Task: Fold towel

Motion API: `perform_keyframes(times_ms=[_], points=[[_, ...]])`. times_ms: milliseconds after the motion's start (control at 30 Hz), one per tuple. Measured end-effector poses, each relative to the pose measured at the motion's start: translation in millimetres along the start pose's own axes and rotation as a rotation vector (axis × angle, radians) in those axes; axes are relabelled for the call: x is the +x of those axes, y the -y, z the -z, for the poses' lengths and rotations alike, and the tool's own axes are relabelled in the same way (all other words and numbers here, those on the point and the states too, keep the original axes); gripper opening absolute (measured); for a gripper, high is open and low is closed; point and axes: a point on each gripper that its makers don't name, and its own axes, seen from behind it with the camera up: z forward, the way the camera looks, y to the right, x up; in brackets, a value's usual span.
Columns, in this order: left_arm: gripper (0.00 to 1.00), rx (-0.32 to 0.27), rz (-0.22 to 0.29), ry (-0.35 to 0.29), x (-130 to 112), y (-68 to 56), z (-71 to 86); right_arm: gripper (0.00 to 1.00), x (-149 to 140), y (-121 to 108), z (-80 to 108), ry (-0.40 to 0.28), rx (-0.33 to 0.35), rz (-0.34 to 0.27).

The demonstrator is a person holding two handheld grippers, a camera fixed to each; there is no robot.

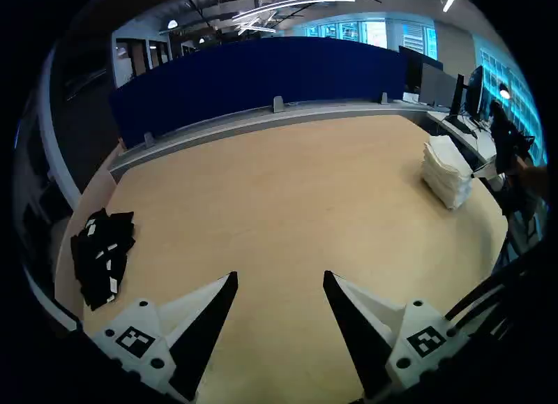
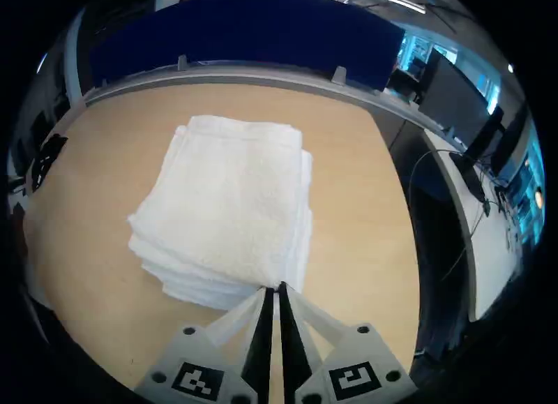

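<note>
A stack of folded white towels (image 2: 230,208) lies on the light wooden table (image 2: 363,222) in the right gripper view. My right gripper (image 2: 277,289) is shut, its fingertips pinching the near corner of the top towel. In the left gripper view the same towel stack (image 1: 446,170) sits far off at the table's right edge. My left gripper (image 1: 280,278) hovers open over bare table (image 1: 293,195), nothing between its fingers.
A pile of black cloths (image 1: 103,254) lies at the table's left edge. A blue partition (image 1: 258,76) runs along the far side. Monitors and cables (image 2: 460,104) stand on a neighbouring desk to the right. A person's hand (image 1: 536,179) shows beyond the stack.
</note>
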Motion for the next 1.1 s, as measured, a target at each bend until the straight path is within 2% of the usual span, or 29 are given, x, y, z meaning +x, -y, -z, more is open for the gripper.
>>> perform_keyframes(times_ms=[67,333,467,600,800,1100], points=[[0.91,-0.002,-0.002,0.000,0.3,-0.1,-0.3,0.15,0.6,1.2,3.3,-0.010,-0.002,-0.002],[0.91,-0.012,-0.002,-0.001,1.3,-1.4,-1.2,0.60,0.8,10.2,16.5,-0.033,0.005,-0.005],[0.91,-0.016,-0.003,-0.001,1.0,-2.6,-1.5,0.74,1.8,14.5,19.5,-0.041,0.003,0.000],[0.91,-0.018,0.000,-0.002,-0.1,-3.2,-1.6,0.96,6.6,19.8,22.0,-0.053,0.010,-0.004],[0.91,-0.015,0.007,-0.002,-1.5,-0.6,-0.9,1.00,29.3,32.0,22.9,-0.100,0.030,-0.028],[0.91,-0.005,0.013,-0.005,-0.9,4.6,3.6,1.00,61.7,51.2,12.0,-0.143,0.060,-0.047]])
